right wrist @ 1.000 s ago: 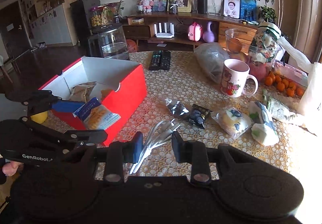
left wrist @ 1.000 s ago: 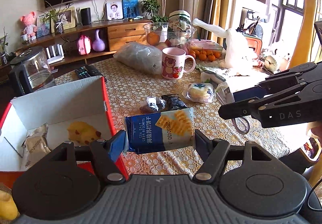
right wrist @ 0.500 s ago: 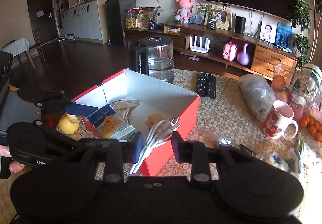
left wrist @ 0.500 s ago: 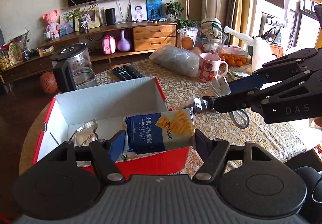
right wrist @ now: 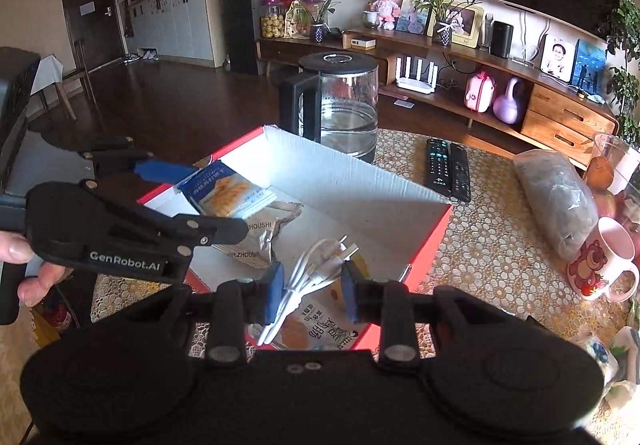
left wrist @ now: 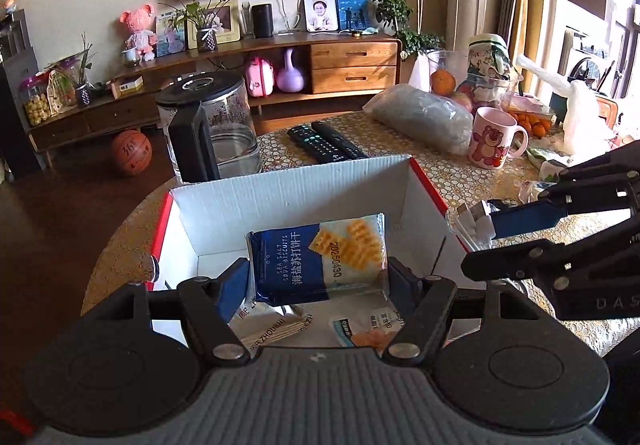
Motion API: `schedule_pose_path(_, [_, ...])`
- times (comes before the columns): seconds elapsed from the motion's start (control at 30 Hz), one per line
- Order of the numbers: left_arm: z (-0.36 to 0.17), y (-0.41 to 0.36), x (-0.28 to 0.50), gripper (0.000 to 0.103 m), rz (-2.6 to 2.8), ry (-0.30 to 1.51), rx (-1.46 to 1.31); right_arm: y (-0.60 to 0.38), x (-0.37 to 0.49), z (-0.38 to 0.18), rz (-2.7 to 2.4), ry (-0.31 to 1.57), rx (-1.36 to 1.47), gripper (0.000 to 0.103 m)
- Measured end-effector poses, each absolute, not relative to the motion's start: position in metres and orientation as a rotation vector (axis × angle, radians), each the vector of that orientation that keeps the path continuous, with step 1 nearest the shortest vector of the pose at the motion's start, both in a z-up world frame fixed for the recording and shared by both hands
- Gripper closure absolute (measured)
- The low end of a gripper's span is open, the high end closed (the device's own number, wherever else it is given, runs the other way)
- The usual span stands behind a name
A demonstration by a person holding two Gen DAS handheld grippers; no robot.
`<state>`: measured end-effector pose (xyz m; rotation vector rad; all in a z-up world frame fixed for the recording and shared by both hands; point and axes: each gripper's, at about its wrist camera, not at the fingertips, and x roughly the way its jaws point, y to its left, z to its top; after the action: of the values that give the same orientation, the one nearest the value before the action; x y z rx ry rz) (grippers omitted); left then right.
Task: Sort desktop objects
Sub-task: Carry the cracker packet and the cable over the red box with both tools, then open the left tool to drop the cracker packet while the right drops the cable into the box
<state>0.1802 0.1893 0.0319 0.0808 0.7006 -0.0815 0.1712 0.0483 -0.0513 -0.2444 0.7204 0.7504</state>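
Biscuit packet [left wrist: 318, 259] and white cable [right wrist: 310, 277], each clamped in a hand-held gripper, now hang over the red box [left wrist: 428, 181].

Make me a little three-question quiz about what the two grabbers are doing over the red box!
1. True or false: the left gripper holds a blue biscuit packet over the red box.
2. What does the right gripper hold? A) a remote B) a white cable C) the pink mug
3. Fill in: behind the box stands a glass ____ with a black handle.

Key: 1 true. 2 B, the white cable. 3 kettle.
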Motion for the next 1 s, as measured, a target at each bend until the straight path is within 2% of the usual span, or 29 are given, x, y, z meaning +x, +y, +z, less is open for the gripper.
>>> schedule_pose_path(0.6, [-0.013, 0.184, 0.276, 0.032, -0.058, 0.802, 0.203, 0.092, 0.216, -0.101, 0.739, 0.846, -0.277, 0.073])
schedule_pose_path(1.0, [-0.048, 0.188, 0.309, 0.031, -0.069, 0.986, 0.183, 0.106, 0.216, -0.121, 0.797, 0.882, -0.354, 0.073])
